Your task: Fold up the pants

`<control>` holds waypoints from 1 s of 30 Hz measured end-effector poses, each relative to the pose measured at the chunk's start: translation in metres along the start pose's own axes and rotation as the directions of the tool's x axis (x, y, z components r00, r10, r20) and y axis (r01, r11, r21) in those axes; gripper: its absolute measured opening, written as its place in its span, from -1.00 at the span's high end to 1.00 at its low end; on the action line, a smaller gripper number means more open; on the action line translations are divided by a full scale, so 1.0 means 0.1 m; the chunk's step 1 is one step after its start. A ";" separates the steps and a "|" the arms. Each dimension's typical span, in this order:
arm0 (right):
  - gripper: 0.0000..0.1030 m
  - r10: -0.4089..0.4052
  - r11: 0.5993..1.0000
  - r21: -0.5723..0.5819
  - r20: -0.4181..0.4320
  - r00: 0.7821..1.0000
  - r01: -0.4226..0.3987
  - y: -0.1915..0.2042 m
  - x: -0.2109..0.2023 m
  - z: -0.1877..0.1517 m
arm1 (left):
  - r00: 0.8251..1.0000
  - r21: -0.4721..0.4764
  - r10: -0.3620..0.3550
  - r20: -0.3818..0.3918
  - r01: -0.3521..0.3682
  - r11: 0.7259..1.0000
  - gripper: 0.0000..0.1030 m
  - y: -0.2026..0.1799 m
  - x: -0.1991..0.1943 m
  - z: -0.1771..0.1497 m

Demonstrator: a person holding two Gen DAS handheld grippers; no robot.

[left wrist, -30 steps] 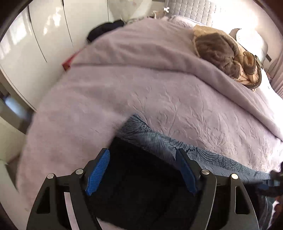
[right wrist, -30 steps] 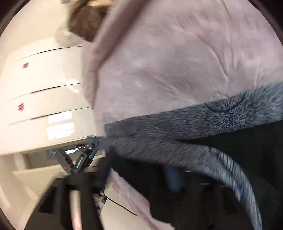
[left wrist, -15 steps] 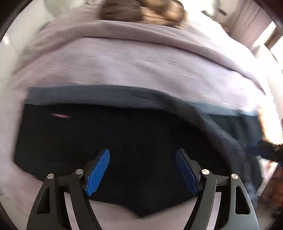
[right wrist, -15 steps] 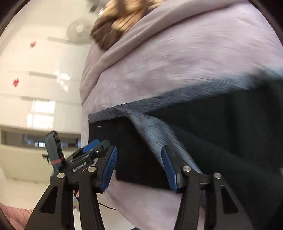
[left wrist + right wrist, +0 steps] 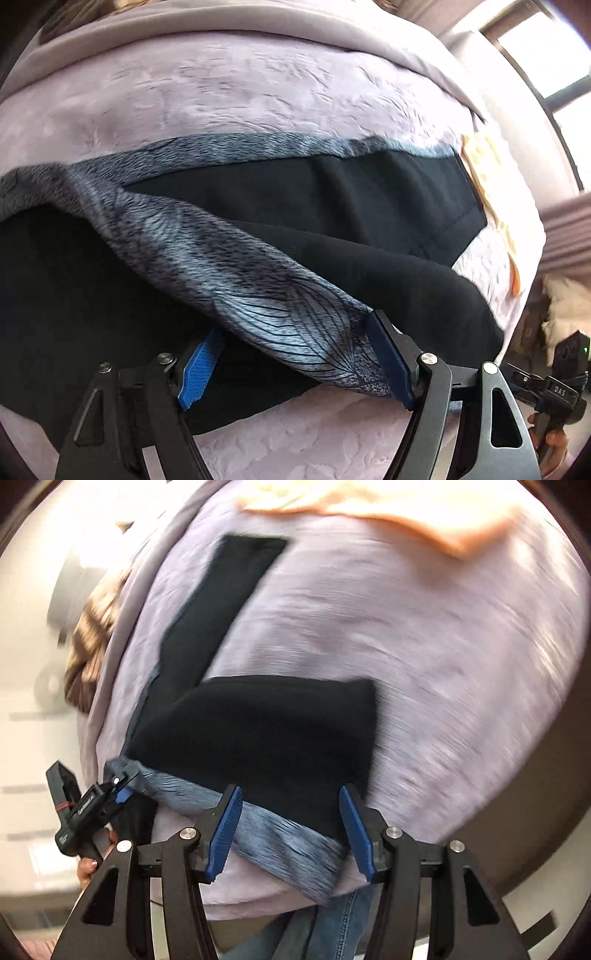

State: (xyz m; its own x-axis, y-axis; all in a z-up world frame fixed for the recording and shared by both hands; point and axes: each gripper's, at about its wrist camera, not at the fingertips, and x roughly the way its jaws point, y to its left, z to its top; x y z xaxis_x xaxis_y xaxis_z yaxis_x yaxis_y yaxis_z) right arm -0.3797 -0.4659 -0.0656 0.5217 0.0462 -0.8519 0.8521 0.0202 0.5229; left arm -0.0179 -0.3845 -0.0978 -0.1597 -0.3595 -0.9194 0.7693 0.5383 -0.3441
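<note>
Black pants [image 5: 351,206] with a blue-grey leaf-patterned side [image 5: 229,258] lie across the lilac bedspread [image 5: 258,92]. My left gripper [image 5: 295,363] points down at them, jaws wide, and a raised patterned fold runs loosely between its blue pads [image 5: 199,369] without being pinched. In the right wrist view the pants [image 5: 258,738] form an L, one leg [image 5: 229,590] stretching away. My right gripper [image 5: 291,830] hovers open over the near patterned edge [image 5: 280,838] at the bed's rim. The left gripper [image 5: 88,805] shows there at the left, in a hand.
An orange cloth [image 5: 369,506] lies on the bed beyond the pants. A brown blanket [image 5: 92,646] is bunched at the far left. The person's jeans [image 5: 325,923] show below the bed edge. White cabinets stand left, a window [image 5: 546,55] at right.
Both grippers swept sideways along the pants and turned. The left went from the pants' end to the patterned fold, which now lies between its pads. The right now hangs over the bed's near edge.
</note>
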 end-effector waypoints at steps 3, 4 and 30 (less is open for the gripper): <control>-0.15 0.106 0.991 0.080 -0.022 0.994 -0.103 -0.18 0.05 -0.19 | 1.000 0.007 -0.015 -0.001 0.015 1.000 -0.51 -0.08 0.01 0.00; -0.15 0.143 0.986 0.093 -0.043 0.989 -0.138 -0.21 0.08 -0.25 | 1.000 0.007 -0.017 0.000 0.017 1.000 -0.51 -0.06 0.00 -0.01; 0.72 0.261 0.929 -0.226 -0.166 0.951 -0.295 1.42 0.44 2.62 | 0.980 -0.223 0.144 0.134 -0.112 0.968 -0.15 -0.08 0.03 1.18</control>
State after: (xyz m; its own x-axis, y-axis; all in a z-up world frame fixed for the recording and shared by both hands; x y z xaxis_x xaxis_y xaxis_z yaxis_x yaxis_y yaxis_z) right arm -0.2252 -0.7223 -0.0362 0.7118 0.2154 -0.6686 0.6283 0.2304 0.7431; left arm 0.0487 -0.4797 -0.0758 0.0373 -0.3770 -0.9255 0.6252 0.7313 -0.2727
